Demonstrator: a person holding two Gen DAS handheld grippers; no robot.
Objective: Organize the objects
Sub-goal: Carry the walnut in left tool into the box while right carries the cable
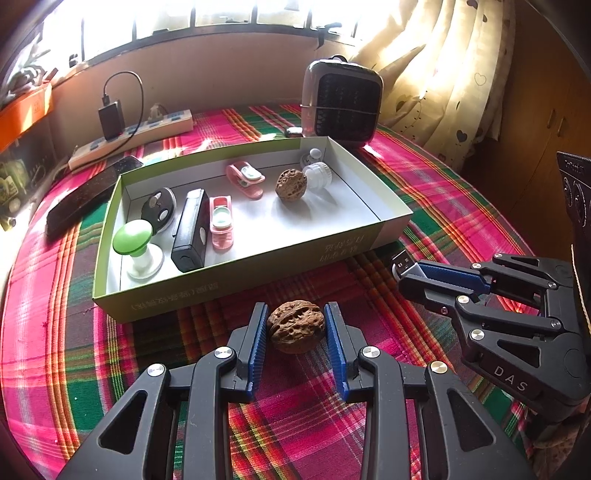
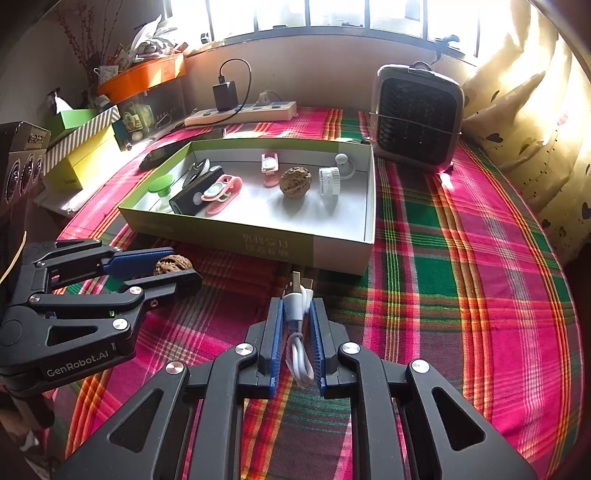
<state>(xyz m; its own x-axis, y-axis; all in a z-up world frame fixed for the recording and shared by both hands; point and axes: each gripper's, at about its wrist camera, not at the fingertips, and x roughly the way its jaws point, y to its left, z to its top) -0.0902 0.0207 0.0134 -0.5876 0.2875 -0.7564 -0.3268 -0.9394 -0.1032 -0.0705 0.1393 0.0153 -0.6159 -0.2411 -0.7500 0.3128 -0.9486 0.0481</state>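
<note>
Left wrist view showed the left gripper (image 1: 296, 325) part-closed around a walnut (image 1: 295, 325), pads seemingly touching it (contact hard to confirm), just in front of the green box (image 1: 236, 273). Right gripper (image 2: 297, 321) was nearly closed, pinching a white USB cable (image 2: 300, 343), plug pointing boxward.

Strong daylight is admitted through the window (image 2: 314, 14), which is blown out; edges are bowed and darkened by fisheye distortion.

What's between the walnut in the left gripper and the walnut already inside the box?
Only the box's near green wall and bare white box floor separate the held walnut from the boxed walnut; the left wrist view shows it best.
</note>
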